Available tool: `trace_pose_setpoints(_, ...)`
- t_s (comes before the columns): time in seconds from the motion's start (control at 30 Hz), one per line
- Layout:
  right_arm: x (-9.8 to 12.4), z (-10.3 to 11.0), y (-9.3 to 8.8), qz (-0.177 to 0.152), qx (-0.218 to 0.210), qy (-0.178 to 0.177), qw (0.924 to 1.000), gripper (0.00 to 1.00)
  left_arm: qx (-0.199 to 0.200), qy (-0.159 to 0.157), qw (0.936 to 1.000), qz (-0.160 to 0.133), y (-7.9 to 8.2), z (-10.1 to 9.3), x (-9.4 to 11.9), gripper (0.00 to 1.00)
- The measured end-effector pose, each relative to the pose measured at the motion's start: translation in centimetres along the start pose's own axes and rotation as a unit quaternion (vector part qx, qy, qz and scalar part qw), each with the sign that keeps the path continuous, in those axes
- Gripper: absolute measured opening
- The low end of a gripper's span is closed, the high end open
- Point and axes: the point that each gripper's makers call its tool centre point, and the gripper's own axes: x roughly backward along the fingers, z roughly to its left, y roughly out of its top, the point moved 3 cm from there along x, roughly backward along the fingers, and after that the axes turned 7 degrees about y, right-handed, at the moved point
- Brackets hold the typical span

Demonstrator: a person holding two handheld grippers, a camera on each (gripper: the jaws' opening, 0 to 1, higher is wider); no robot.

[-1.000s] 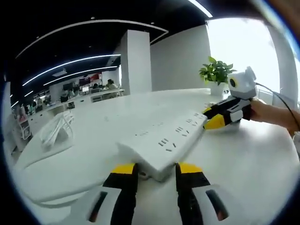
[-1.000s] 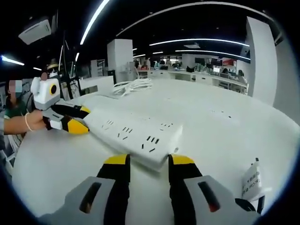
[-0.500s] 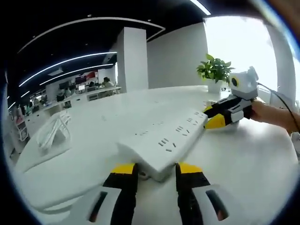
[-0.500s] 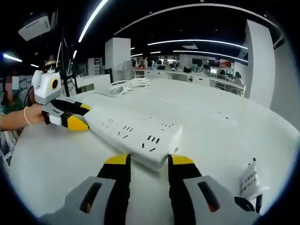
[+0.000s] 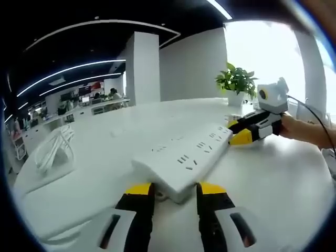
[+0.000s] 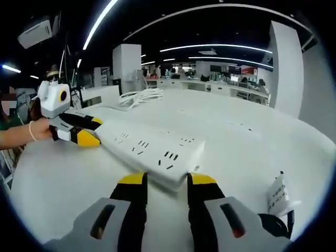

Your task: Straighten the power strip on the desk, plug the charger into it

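The left gripper (image 5: 171, 190) is clamped on one end of the white power strip (image 5: 182, 157), which lies along the white desk (image 5: 100, 157); the right gripper (image 6: 164, 181) clamps the opposite end. The strip looks like a rigid, light, smooth plastic bar, so holding it at both ends suits turning it. The charger (image 6: 278, 194) rests near right of the right gripper.

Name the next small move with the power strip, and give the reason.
Probably set the power strip flat on the desk and release: the left gripper and right gripper clamp opposite ends, while the charger lies unplugged beside it.
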Motion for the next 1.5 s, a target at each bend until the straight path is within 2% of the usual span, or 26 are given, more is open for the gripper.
trace_pose_setpoints(1.0,1.2,-0.1,-0.5,0.010,0.008,-0.029,0.9995,0.26,-0.017,-0.036,0.9992,0.001,0.4,-0.2,-1.1,0.31)
trace_pose_setpoints(1.5,1.4,-0.3,-0.6,0.012,0.007,-0.040,0.9991,0.26,-0.035,-0.041,0.9986,0.002,0.7,-0.3,-1.7,0.32)
